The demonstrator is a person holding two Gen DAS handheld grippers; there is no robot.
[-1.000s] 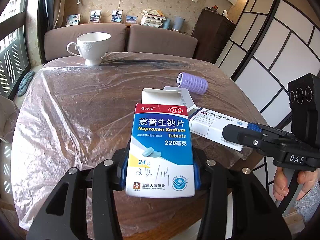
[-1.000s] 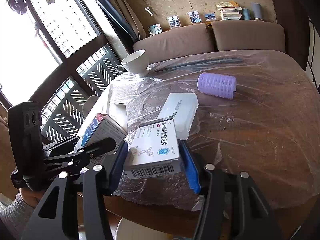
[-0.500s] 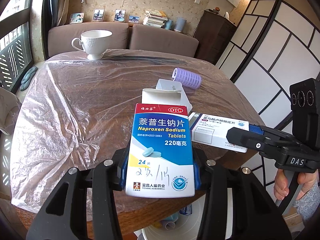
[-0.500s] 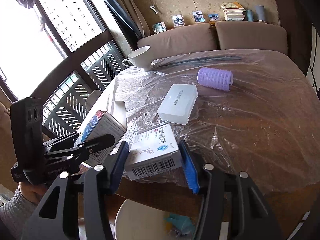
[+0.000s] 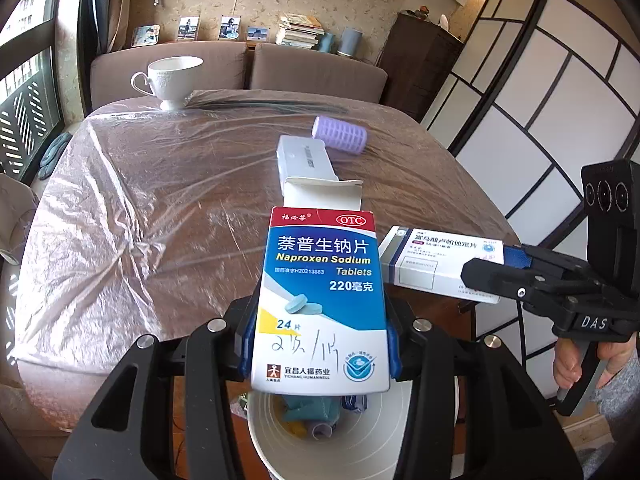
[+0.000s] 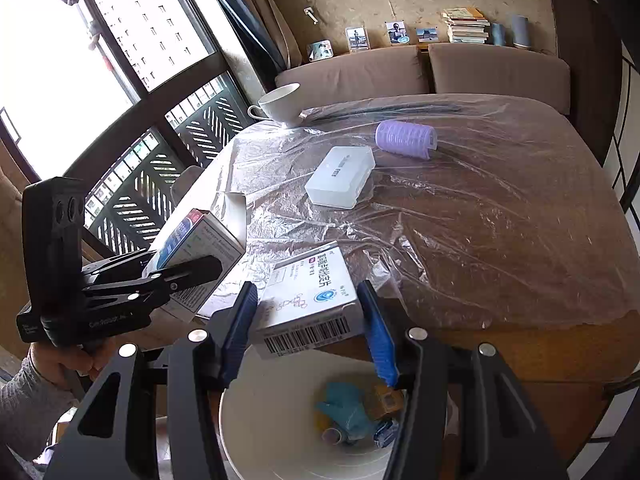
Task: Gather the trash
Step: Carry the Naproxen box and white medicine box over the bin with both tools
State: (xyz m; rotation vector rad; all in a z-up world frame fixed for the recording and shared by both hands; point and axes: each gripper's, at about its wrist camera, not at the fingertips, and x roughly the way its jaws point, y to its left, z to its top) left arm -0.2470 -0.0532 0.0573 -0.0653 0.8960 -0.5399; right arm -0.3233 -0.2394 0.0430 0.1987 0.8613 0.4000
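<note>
Left wrist view: the left gripper [image 5: 320,344] has its fingers clamped on the blue Naproxen box [image 5: 320,300], bottom centre, right above the white trash bin [image 5: 360,440]. Mug [image 5: 172,80] sits upper left on the surface [image 5: 140,200].

Right wrist view: the right gripper [image 6: 308,320] fingers pinch the white medicine box [image 6: 308,300] over the same bin, lower middle. Purple roller [image 6: 406,139] and a white case [image 6: 340,176] sit further up.

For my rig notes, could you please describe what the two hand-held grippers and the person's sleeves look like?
Both are matte black, pistol-gripped, with blue pads. The right hand-held gripper has white "DAS" lettering and a block with three round openings; so does the left hand-held gripper. Both sleeves are grey knit.
</note>
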